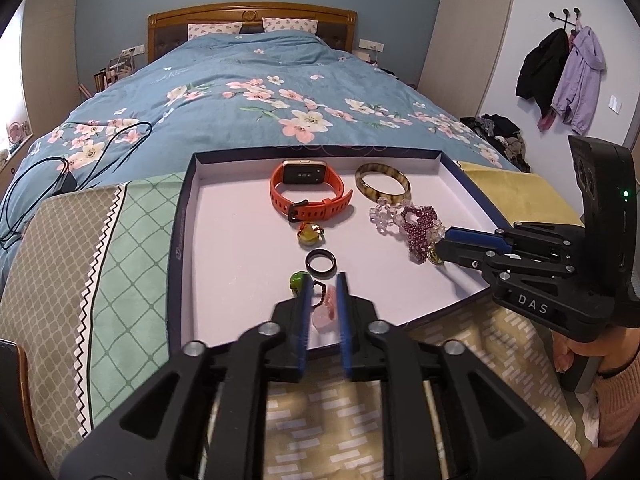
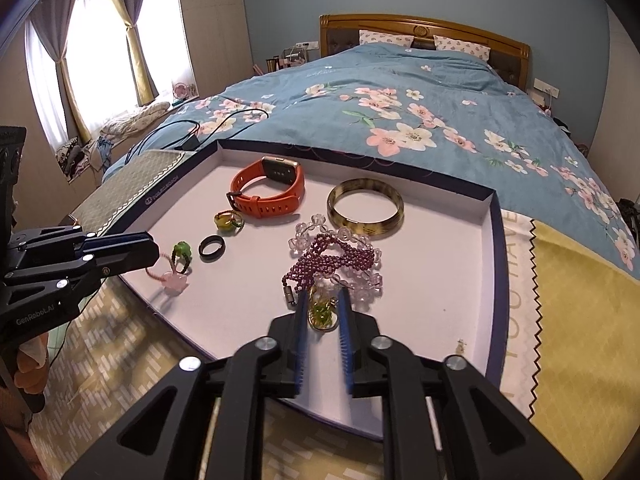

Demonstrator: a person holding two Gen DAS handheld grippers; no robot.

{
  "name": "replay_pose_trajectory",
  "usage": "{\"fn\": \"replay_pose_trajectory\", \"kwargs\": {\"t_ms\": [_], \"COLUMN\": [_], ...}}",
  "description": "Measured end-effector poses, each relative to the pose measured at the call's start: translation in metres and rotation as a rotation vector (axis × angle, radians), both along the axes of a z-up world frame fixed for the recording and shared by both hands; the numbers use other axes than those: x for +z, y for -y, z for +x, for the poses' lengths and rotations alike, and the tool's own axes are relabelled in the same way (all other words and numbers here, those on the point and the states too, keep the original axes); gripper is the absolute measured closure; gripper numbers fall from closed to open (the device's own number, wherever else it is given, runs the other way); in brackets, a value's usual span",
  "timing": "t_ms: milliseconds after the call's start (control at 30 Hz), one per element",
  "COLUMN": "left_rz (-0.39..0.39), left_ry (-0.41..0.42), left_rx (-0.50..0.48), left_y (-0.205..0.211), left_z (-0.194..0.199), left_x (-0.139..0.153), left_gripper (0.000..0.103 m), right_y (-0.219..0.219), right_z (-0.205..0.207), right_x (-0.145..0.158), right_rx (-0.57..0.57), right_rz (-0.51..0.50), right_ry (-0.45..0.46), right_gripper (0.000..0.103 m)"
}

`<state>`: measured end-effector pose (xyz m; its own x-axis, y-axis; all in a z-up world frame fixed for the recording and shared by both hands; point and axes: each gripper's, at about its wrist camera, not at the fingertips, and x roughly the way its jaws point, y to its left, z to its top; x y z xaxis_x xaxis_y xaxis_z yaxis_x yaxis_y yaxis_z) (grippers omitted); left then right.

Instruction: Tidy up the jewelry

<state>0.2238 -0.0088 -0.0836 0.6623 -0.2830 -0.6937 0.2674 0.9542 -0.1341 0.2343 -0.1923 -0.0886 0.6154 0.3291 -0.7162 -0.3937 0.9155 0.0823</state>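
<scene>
A shallow tray (image 1: 188, 216), white inside with a dark rim, lies on a patterned cloth at the foot of a bed (image 1: 248, 80) and carries all the jewelry. Toward its far edge sit the largest pieces: an orange smartwatch (image 1: 308, 194) and, to its right, a mottled amber bangle (image 1: 383, 183). Just in front of the bangle lies a tangle of a clear crystal bracelet (image 1: 384, 216) and a purple bead bracelet (image 1: 418, 232). Down the middle of the tray run the small items: a yellow-stone ring (image 1: 309, 236), a black ring (image 1: 321, 264) and a green-stone ring (image 1: 297, 282) near the front edge, with a pink charm on a red cord (image 2: 175, 280) beside it.

The left gripper (image 1: 323, 304) is at the front edge, its jaws narrowly parted around the pink charm and cord; the pads appear clear of it. The right gripper (image 2: 322, 312) is near the tray's right front, jaws likewise narrowly parted around a gold and green pendant (image 2: 322, 314) at the end of the purple beads, seemingly not pressing on it.

The step in hand looks like setting down two small pieces. Next, each gripper probably needs to back straight off without dragging cord or beads, then turn to untangling the two bracelets.
</scene>
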Motion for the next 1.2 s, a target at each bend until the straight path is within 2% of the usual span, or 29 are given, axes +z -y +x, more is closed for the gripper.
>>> {"fn": "replay_pose_trajectory", "kwargs": {"t_ms": [33,167,233,267,300,367,433,533,633,1000,1200], "left_rz": [0.0,-0.006,-0.012,-0.01,-0.011,-0.024,-0.008,0.033,0.063,0.025,0.006], "left_ry": [0.004,0.031,0.051,0.064,0.084,0.132,0.177,0.25,0.313,0.499,0.535], "left_rx": [0.003,0.018,0.027,0.034,0.044,0.049,0.05,0.077,0.099,0.199,0.218], "left_y": [-0.001,-0.005,-0.007,-0.007,-0.008,-0.01,-0.008,-0.005,-0.001,-0.008,-0.006], "left_z": [-0.001,-0.008,-0.015,-0.019,-0.025,-0.038,-0.052,-0.075,-0.095,-0.151,-0.159], "left_x": [0.001,0.008,0.013,0.015,0.018,0.025,0.032,0.04,0.047,0.07,0.071], "left_gripper": [0.077,0.063,0.047,0.039,0.021,0.009,0.005,0.005,0.005,0.005,0.005], "right_y": [0.001,0.007,0.012,0.013,0.015,0.018,0.02,0.024,0.025,0.027,0.027], "right_z": [-0.002,-0.011,-0.02,-0.023,-0.029,-0.043,-0.054,-0.073,-0.09,-0.135,-0.14], "right_x": [0.001,0.008,0.015,0.017,0.02,0.026,0.03,0.036,0.041,0.053,0.056], "right_rx": [-0.005,-0.017,-0.031,-0.035,-0.046,-0.069,-0.093,-0.122,-0.145,-0.208,-0.228], "right_rz": [0.006,0.03,0.05,0.056,0.062,0.076,0.078,0.092,0.099,0.114,0.132], "right_ry": [0.007,0.029,0.053,0.06,0.073,0.111,0.147,0.2,0.253,0.439,0.489], "right_gripper": [0.074,0.066,0.06,0.054,0.047,0.019,0.011,0.007,0.007,0.007,0.007]}}
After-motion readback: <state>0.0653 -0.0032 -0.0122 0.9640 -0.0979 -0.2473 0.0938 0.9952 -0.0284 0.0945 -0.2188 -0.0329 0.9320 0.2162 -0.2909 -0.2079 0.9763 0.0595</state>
